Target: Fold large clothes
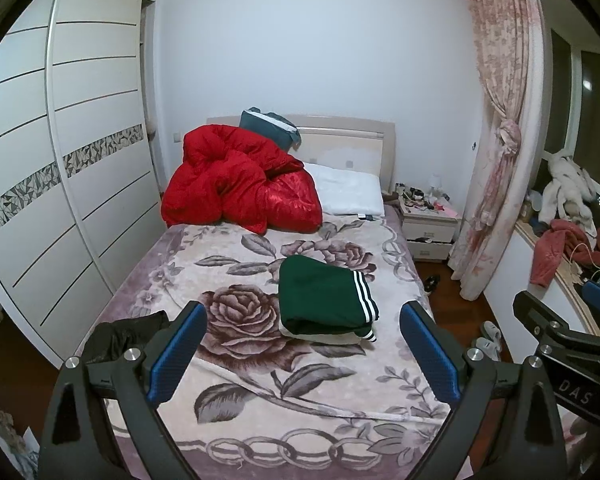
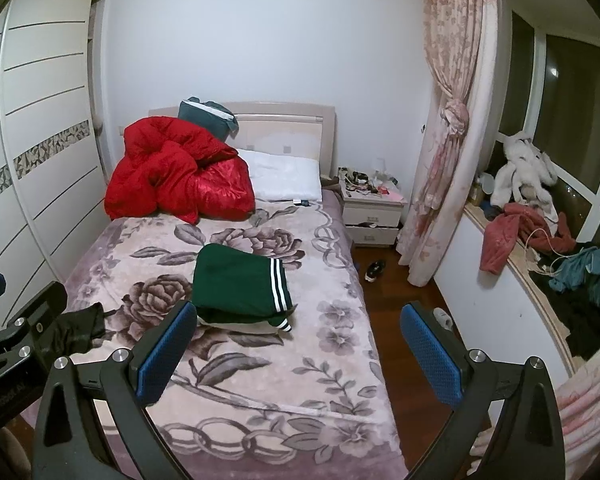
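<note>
over the foot of the bed we're hovering both grippers, left gripper and right gripper, jaws spread wide and holding nothing. green striped garment is sitting folded mid-bed, so that one looks done. guessing we're going for the crumpled black garment at the left edge next, which needs spreading flat first.

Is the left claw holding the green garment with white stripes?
No, the left claw is open and holds nothing, while the green garment lies folded on the bed.
</note>
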Available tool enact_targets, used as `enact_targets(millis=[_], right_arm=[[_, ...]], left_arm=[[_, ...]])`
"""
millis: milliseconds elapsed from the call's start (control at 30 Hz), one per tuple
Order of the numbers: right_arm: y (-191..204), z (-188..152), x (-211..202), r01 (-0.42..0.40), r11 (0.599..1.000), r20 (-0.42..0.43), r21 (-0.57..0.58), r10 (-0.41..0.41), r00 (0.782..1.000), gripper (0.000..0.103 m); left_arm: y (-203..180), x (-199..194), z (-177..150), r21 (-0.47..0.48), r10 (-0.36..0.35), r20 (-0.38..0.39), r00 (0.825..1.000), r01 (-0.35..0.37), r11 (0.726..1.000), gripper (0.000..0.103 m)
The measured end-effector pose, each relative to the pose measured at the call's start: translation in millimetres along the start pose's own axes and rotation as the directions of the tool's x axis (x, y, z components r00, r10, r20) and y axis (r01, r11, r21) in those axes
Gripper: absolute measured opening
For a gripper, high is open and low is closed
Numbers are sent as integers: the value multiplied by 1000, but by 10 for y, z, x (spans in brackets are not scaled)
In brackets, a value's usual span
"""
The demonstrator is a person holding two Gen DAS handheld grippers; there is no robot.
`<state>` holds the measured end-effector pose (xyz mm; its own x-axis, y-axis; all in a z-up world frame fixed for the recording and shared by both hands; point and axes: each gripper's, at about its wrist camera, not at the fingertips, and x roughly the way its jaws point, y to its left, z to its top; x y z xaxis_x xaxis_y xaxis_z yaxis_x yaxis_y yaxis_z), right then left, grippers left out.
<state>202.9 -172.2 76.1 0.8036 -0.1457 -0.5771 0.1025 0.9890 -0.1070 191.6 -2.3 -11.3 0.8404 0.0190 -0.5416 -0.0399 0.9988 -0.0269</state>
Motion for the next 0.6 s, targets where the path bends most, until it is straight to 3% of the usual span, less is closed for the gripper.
enact_targets(millis=[600], right_arm=[[8,-30,-26,-1,1000,0,5,1,1000,103]], left_arm=[[-4,-23,-9,-1,2,1,1000,-2,1000,99]])
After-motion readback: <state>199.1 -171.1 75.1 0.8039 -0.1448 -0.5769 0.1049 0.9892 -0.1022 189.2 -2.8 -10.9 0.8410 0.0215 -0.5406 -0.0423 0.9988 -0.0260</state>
